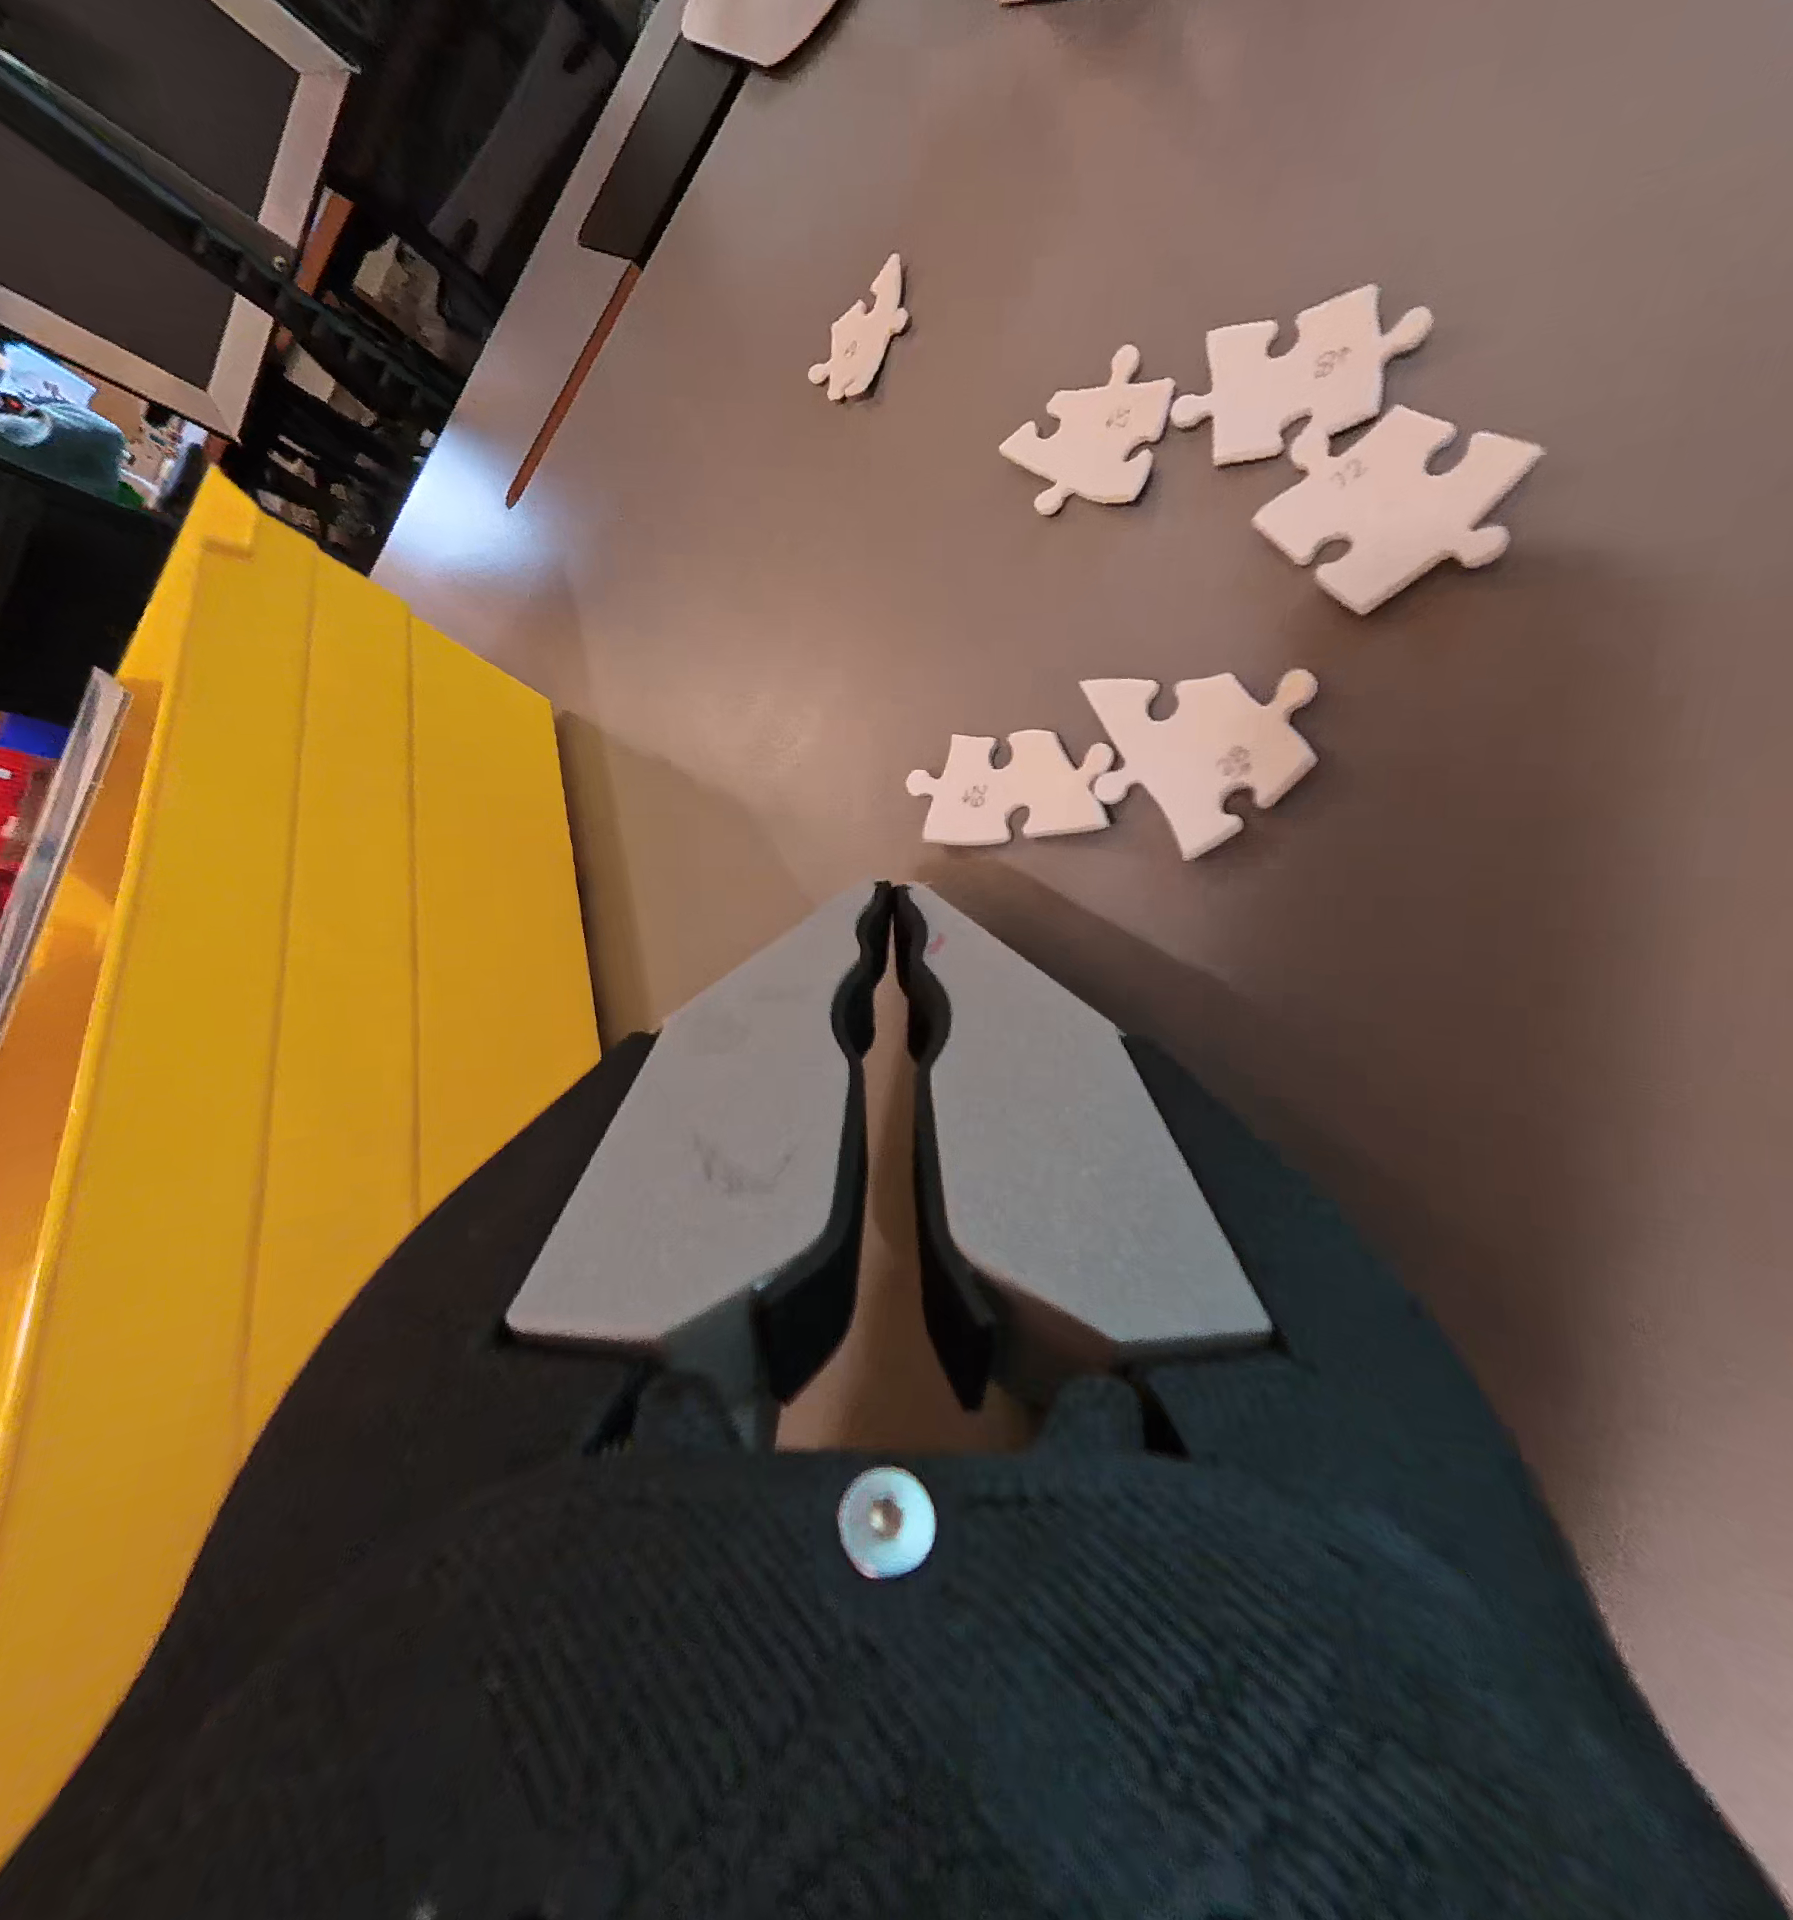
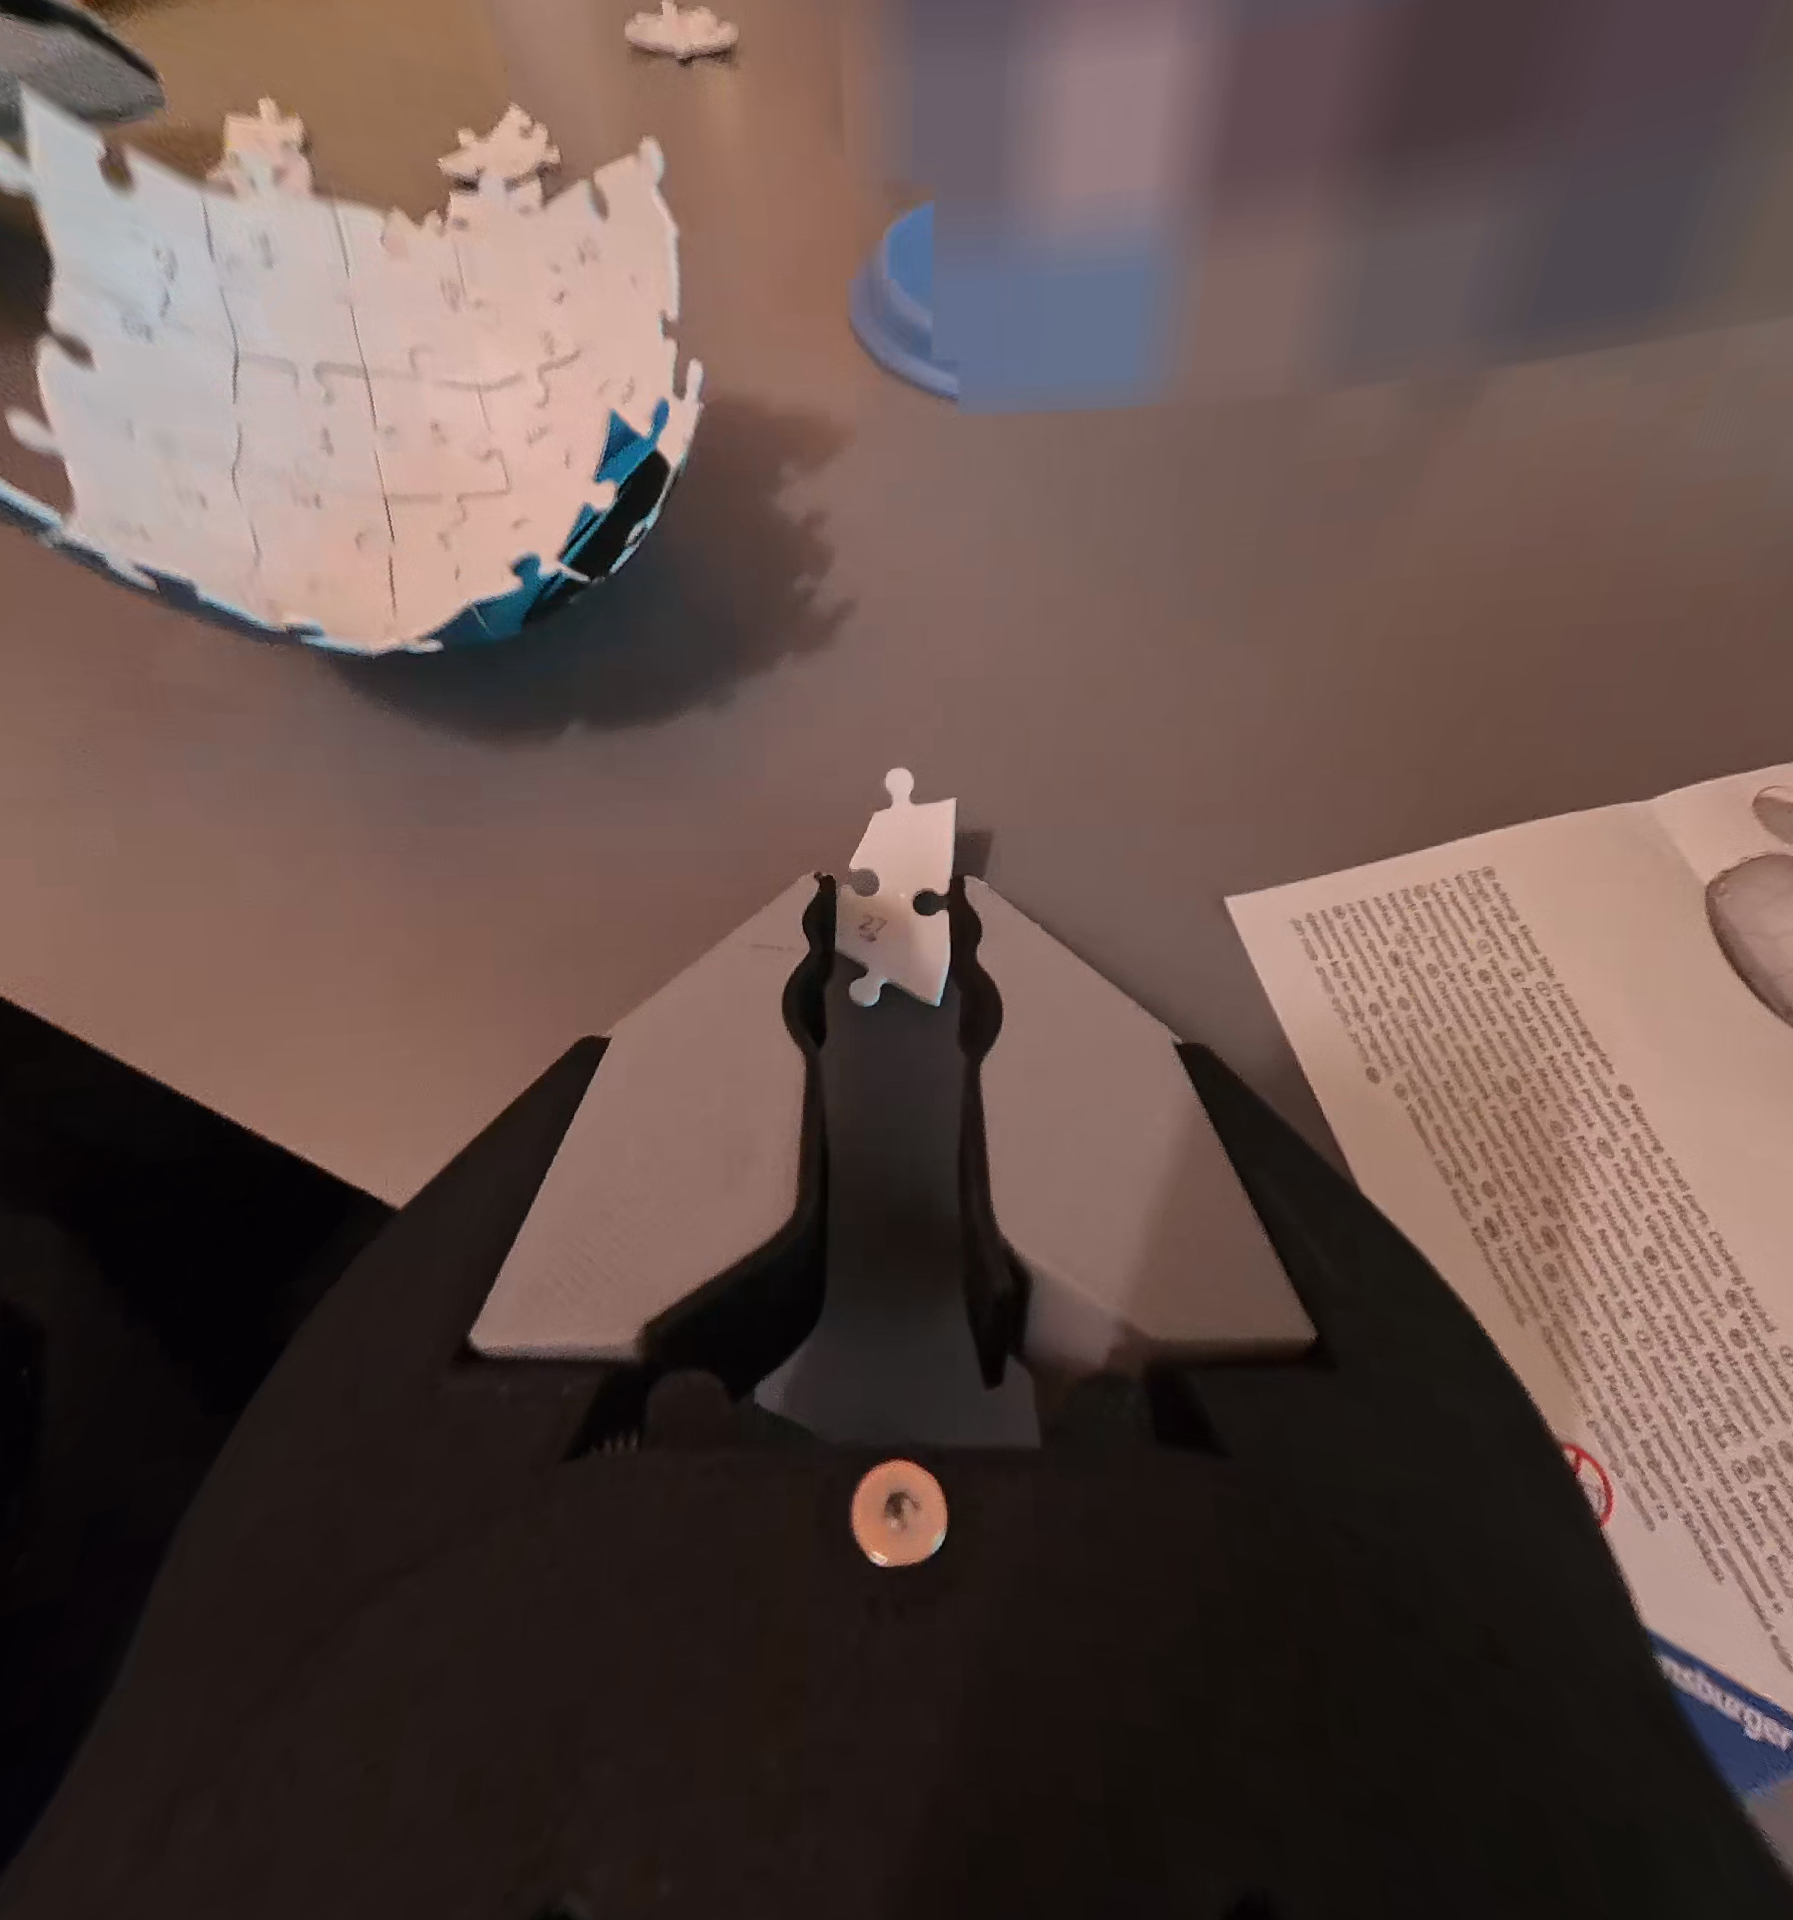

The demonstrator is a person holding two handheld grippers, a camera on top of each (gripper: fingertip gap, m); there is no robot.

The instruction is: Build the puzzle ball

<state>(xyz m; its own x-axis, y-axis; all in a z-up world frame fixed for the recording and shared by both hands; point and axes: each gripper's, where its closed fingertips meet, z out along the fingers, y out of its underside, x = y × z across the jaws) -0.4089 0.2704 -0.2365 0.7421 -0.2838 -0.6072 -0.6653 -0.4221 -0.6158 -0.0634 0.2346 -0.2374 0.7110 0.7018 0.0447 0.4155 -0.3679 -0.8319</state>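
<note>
So the right gripper [image 2: 890, 883] is pinching a single white puzzle piece [image 2: 904, 894] between its tips, the piece standing on edge with one knob poking out past the fingers. It's held above the grey-brown table [image 2: 1131, 644], and everything else is easiest to place off the half-built puzzle ball [image 2: 352, 395]: that's a bowl-shaped shell, white inside with blue on the outer skin, jagged along its open rim, sitting on the table ahead and to the left of the held piece, well apart from it. To the right of the ball there's a blue round stand [image 2: 897, 301], partly lost in a blurred patch. Past the ball, at the far edge, one more loose piece [image 2: 682, 26] lies flat. A printed instruction sheet [image 2: 1557, 1195] lies nearer than the ball, off to the right of the gripper. The left gripper [image 1: 894, 891] has its tips pressed together with nothing between them, hanging low over the table. In front of it six loose white pieces [image 1: 1214, 758] lie face down, two pairs touching, and a yellow bin [image 1: 300, 935] sits to its left. The ball doesn't show in that view.
</note>
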